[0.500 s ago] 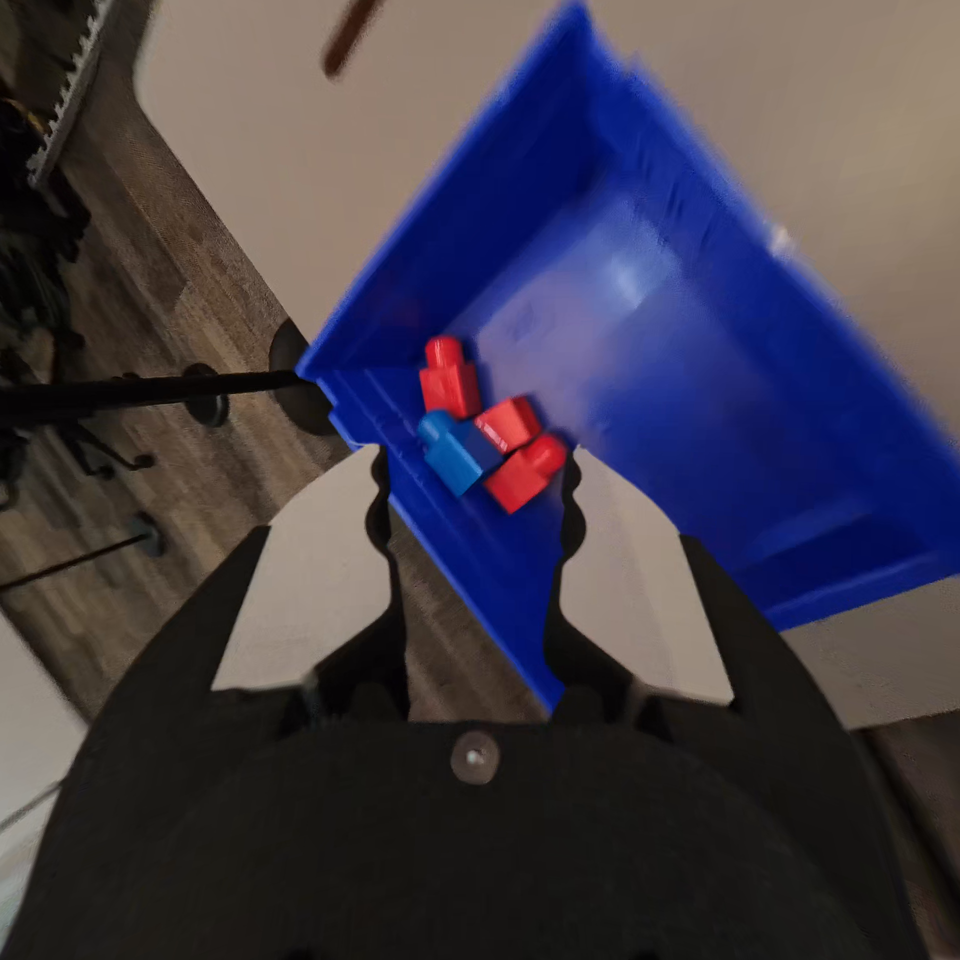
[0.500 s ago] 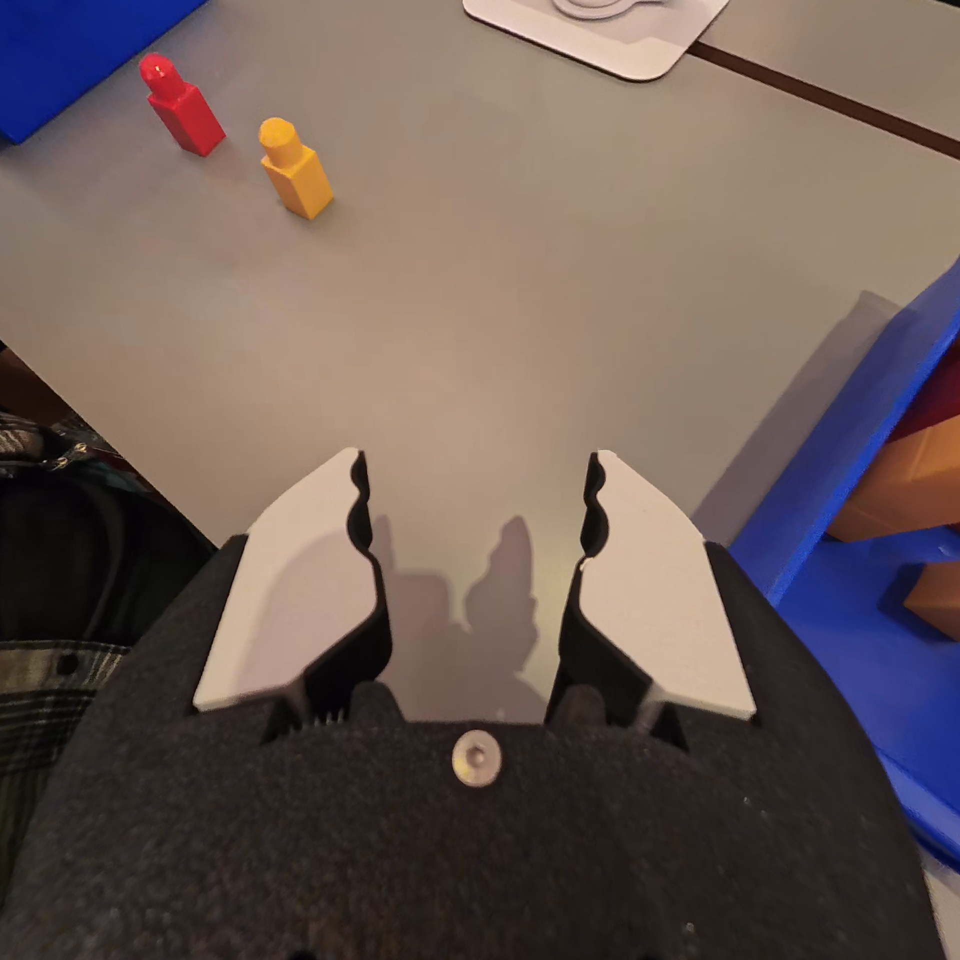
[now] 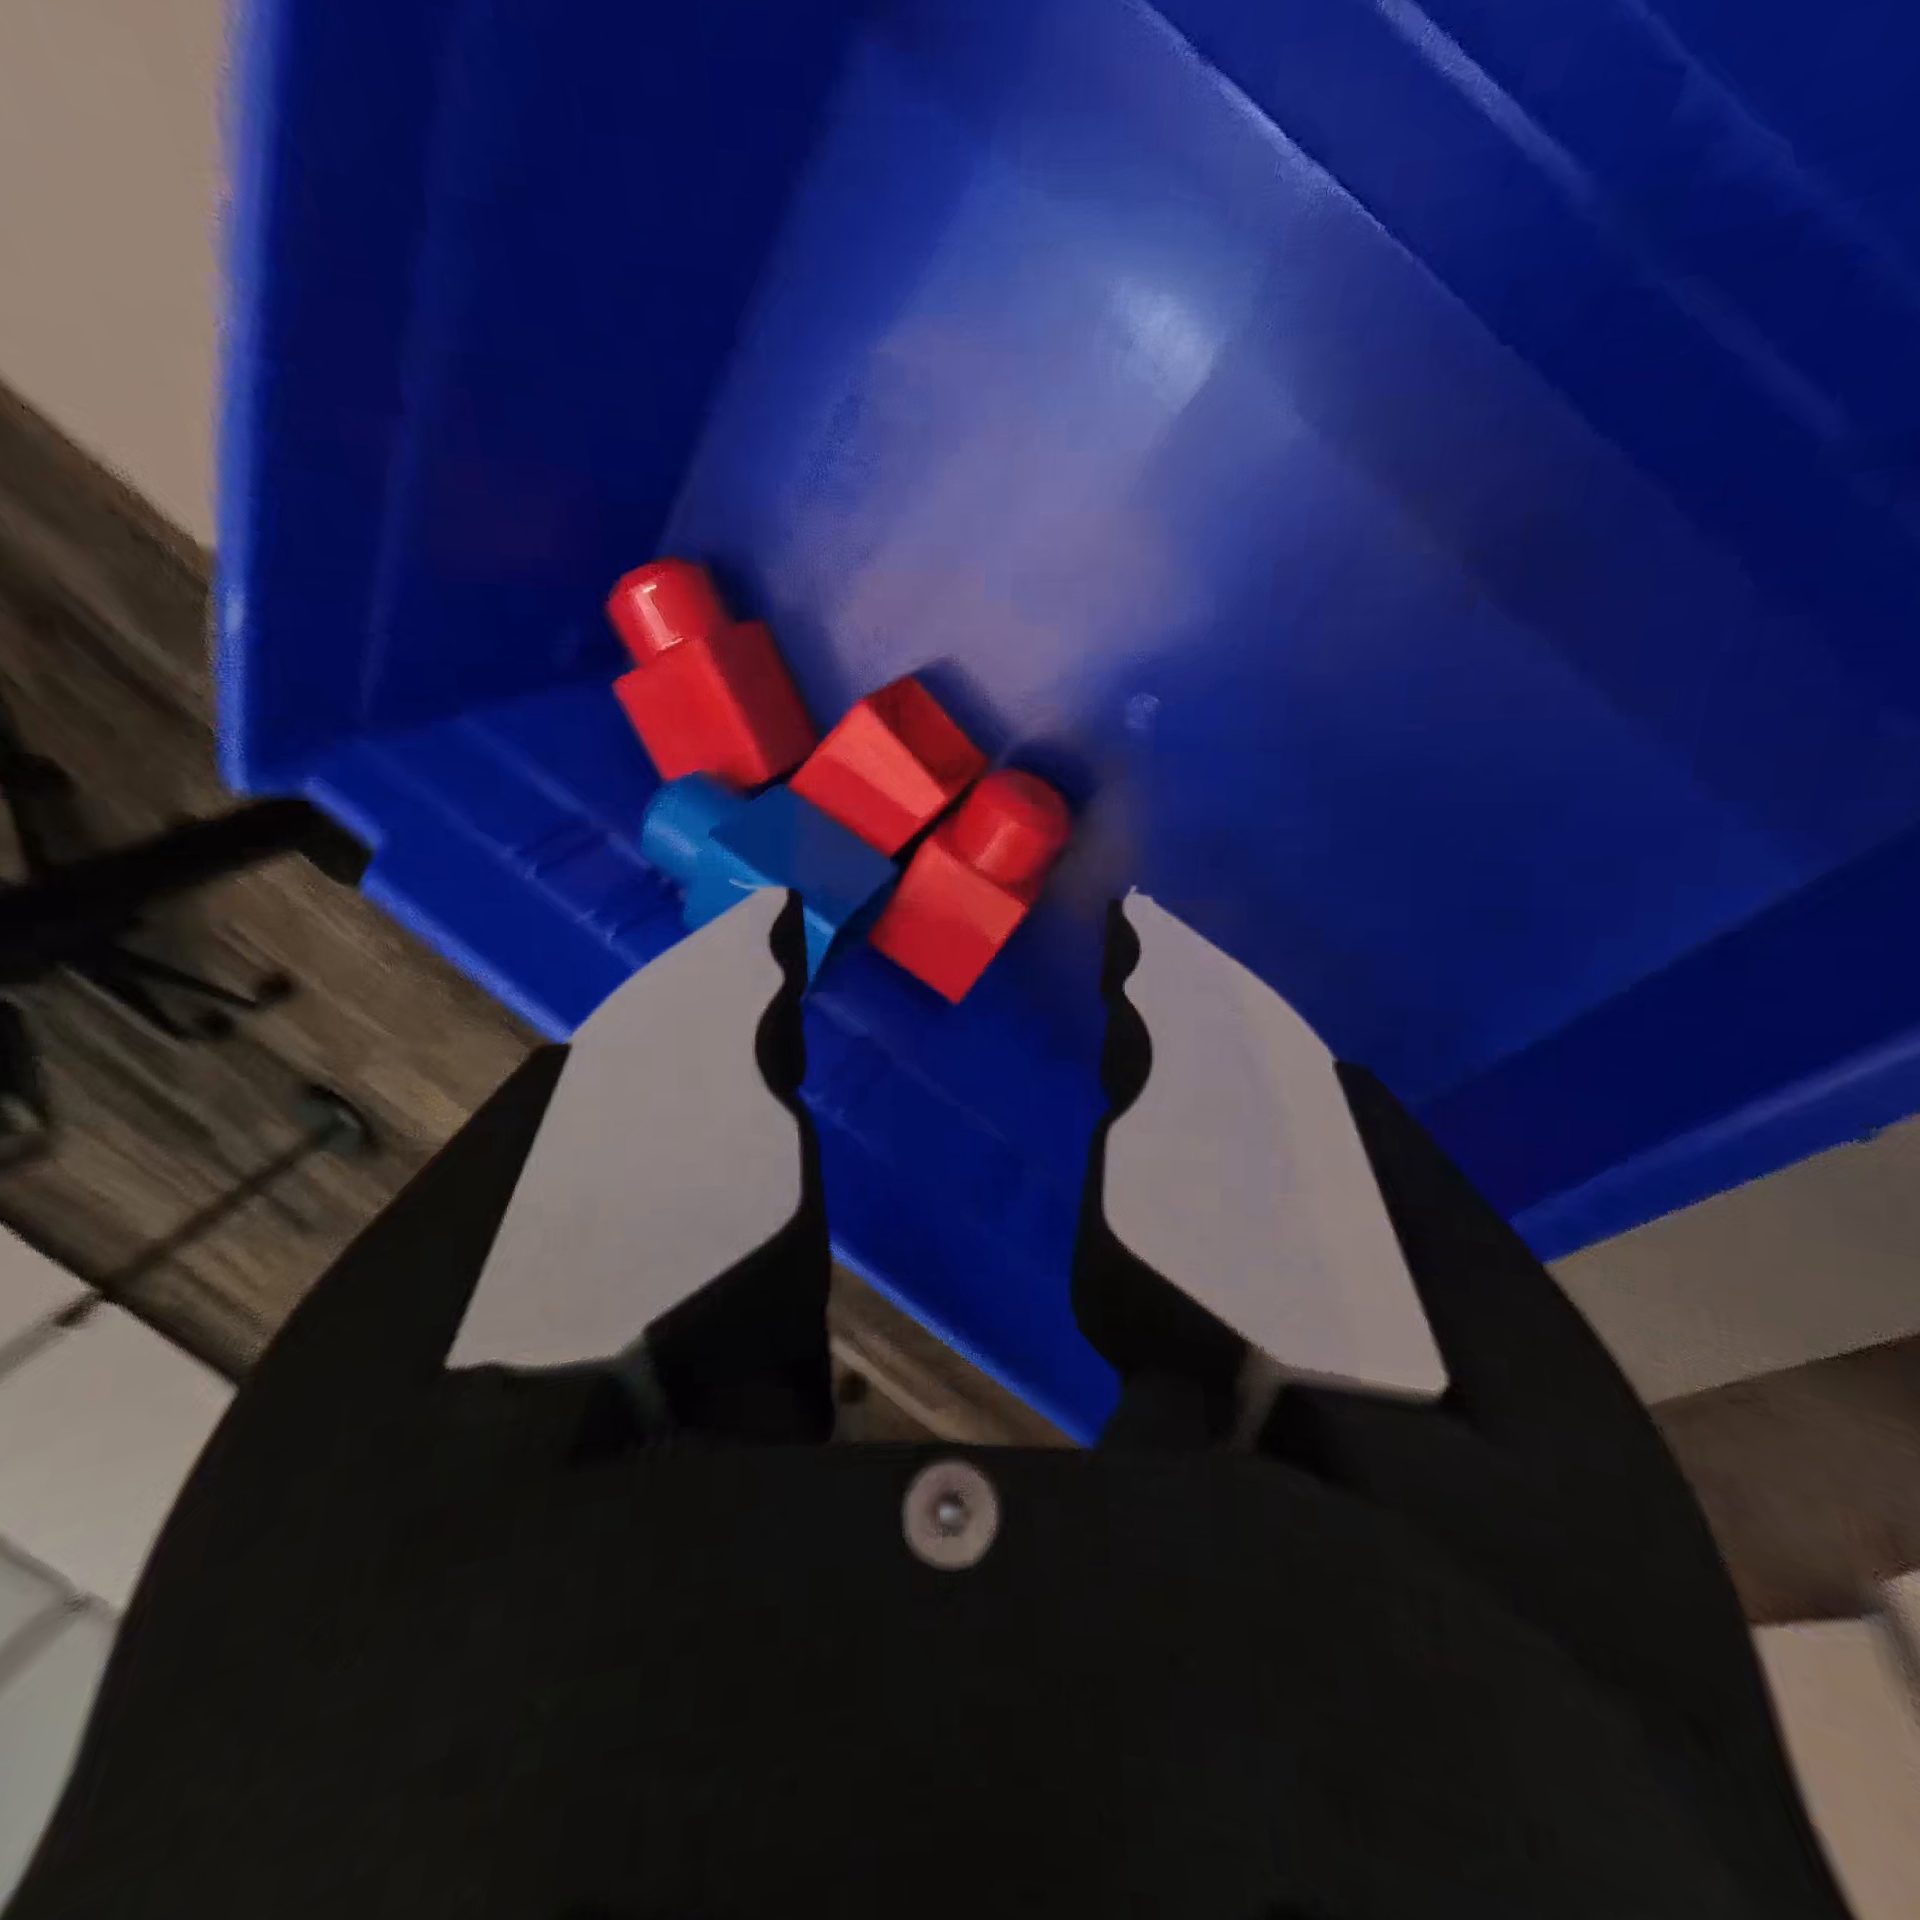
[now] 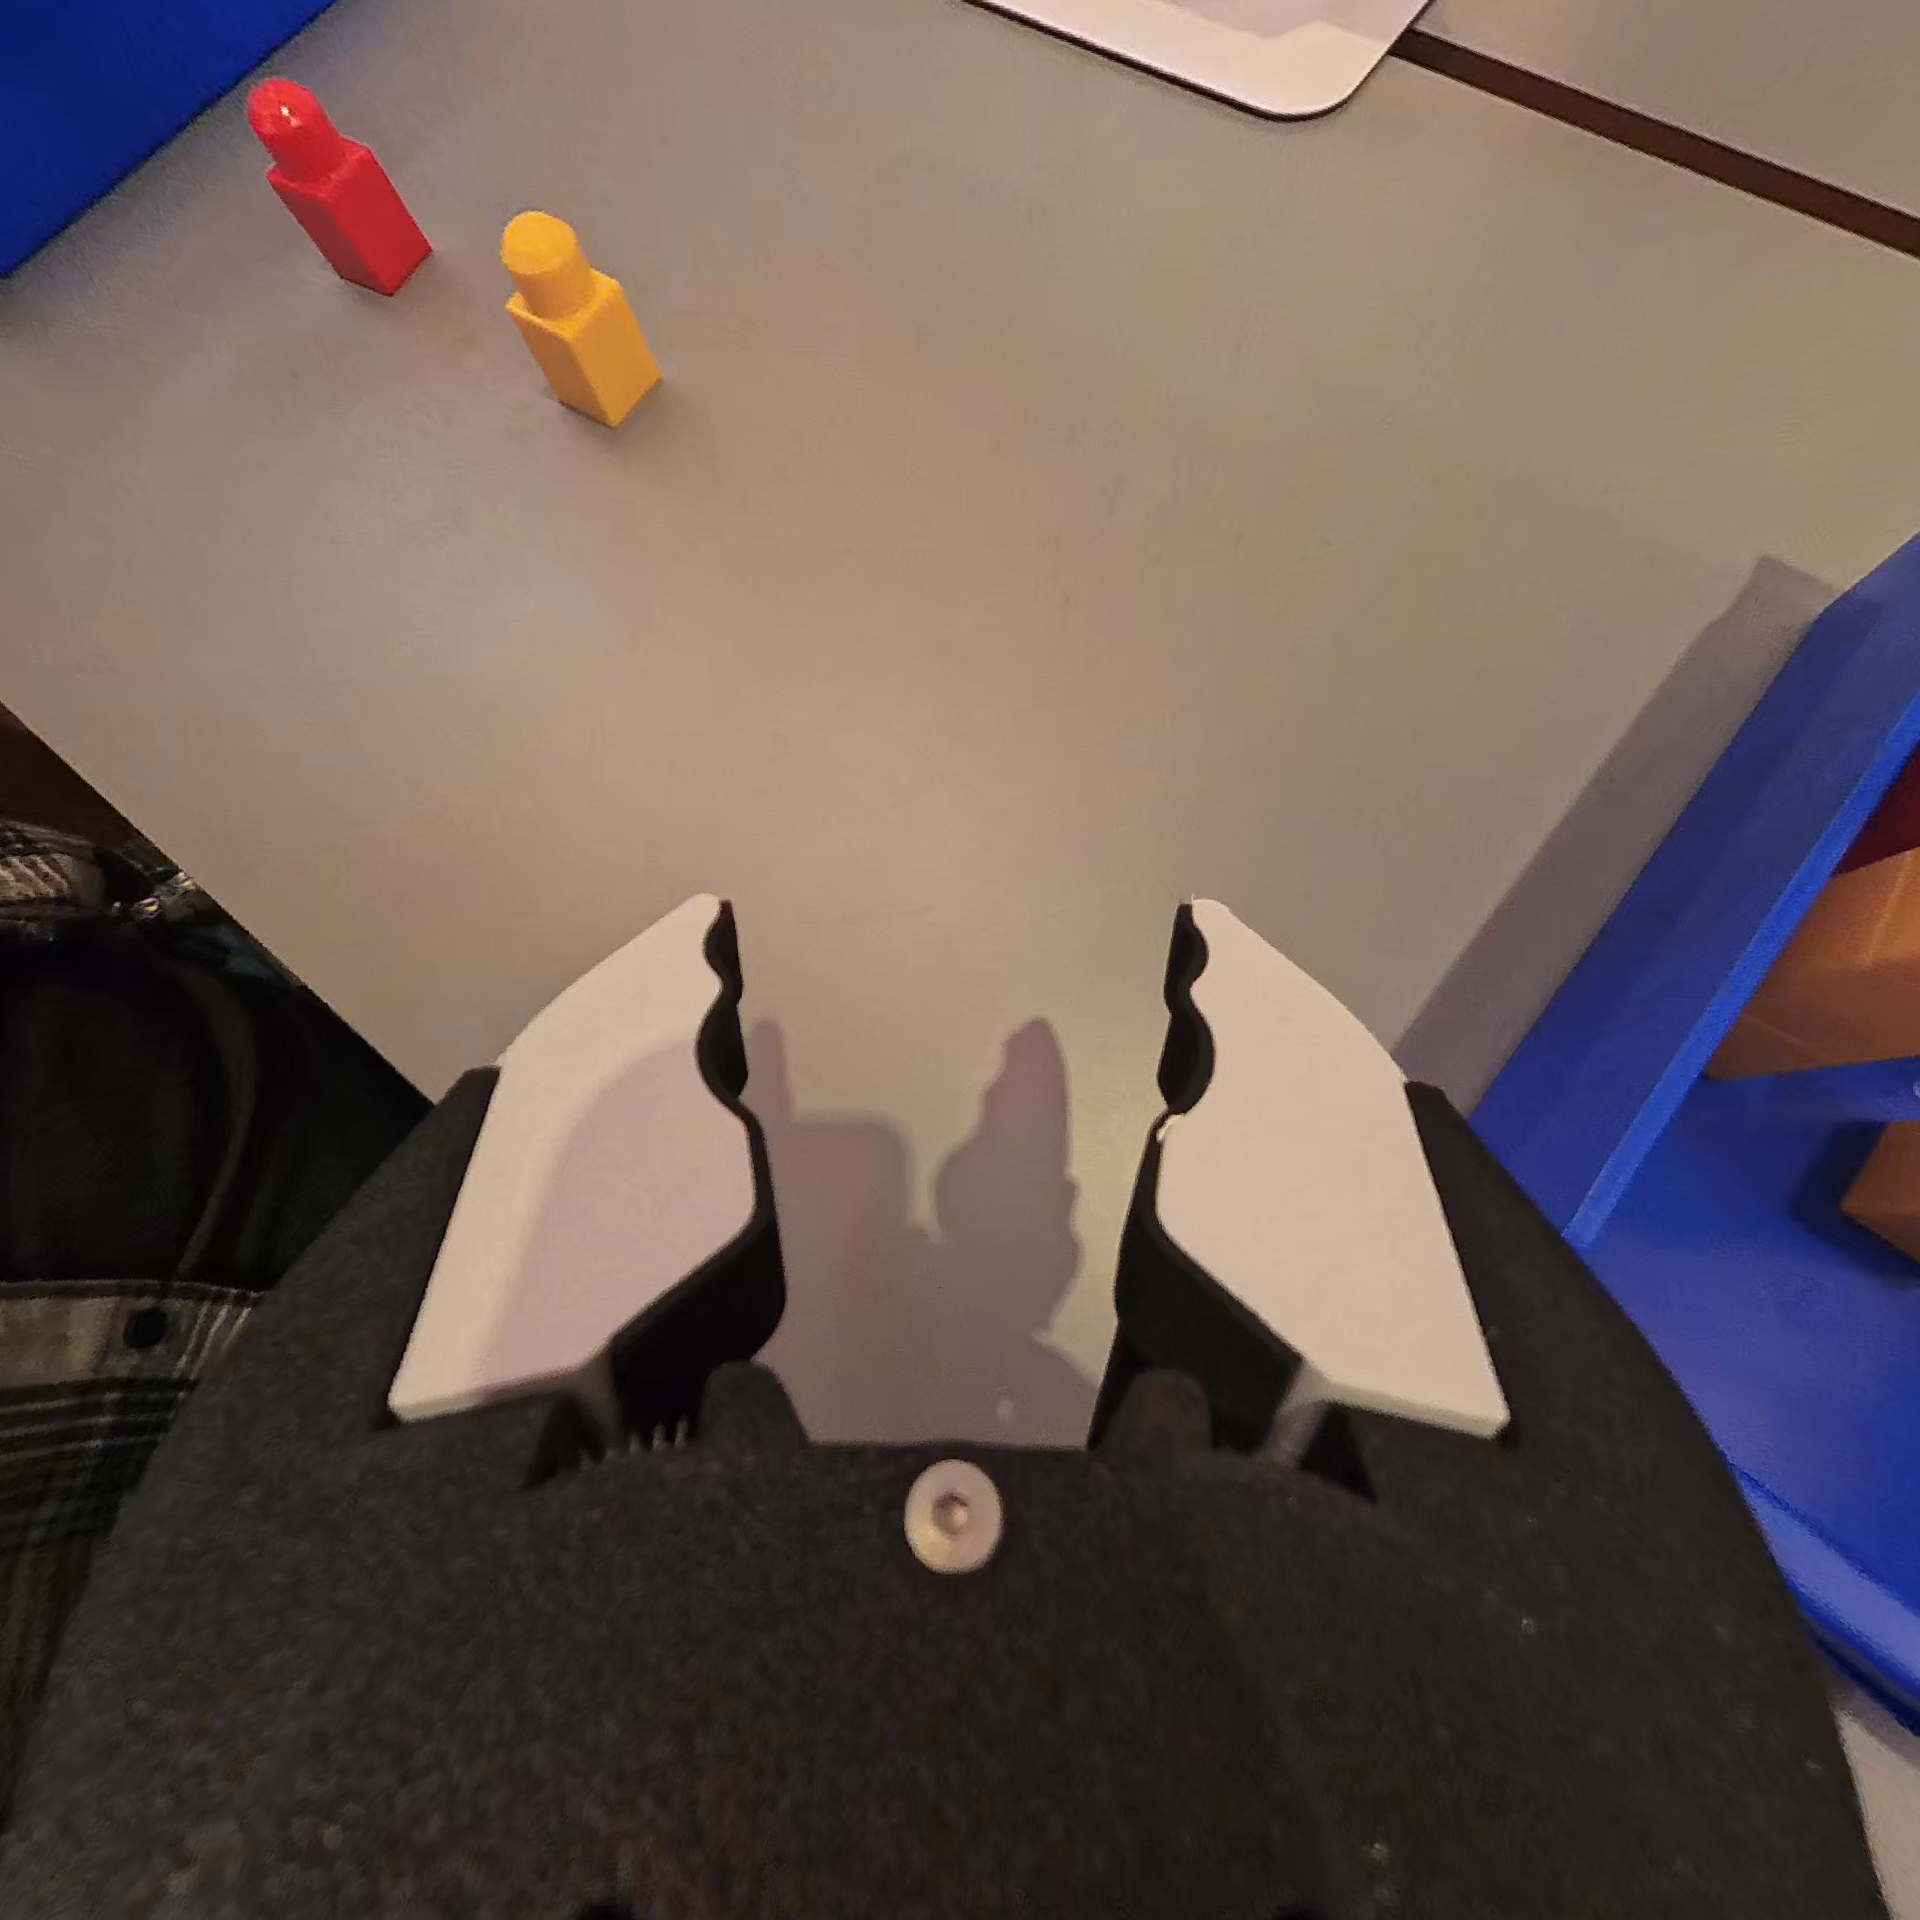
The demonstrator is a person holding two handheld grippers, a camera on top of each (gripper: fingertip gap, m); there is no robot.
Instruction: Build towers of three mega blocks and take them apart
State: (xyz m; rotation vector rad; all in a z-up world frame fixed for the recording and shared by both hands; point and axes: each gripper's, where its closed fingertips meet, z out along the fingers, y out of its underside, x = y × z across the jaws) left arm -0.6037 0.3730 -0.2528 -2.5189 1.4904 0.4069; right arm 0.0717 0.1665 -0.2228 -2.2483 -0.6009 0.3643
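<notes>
In the left wrist view we see our left claw wide open and holding nothing, its tips just at the near wall of a blue bin. Inside the bin, in the near corner, four small blocks lie in a heap and touch one another: a red block with its peg pointing away from us, a second red block lying on its side, a third red block nearest to the gap between the tips, and a blue block partly hidden behind the left fingertip (this picture is a little blurred, so we cannot tell exactly how the blocks rest on each other). In the right wrist view our right claw is also wide open and empty, hanging above the grey table. Far ahead on the left, two blocks stand upright on the table, near each other but not touching: a red standing block and a yellow block. At the right edge there is another blue bin with orange pieces inside it.
</notes>
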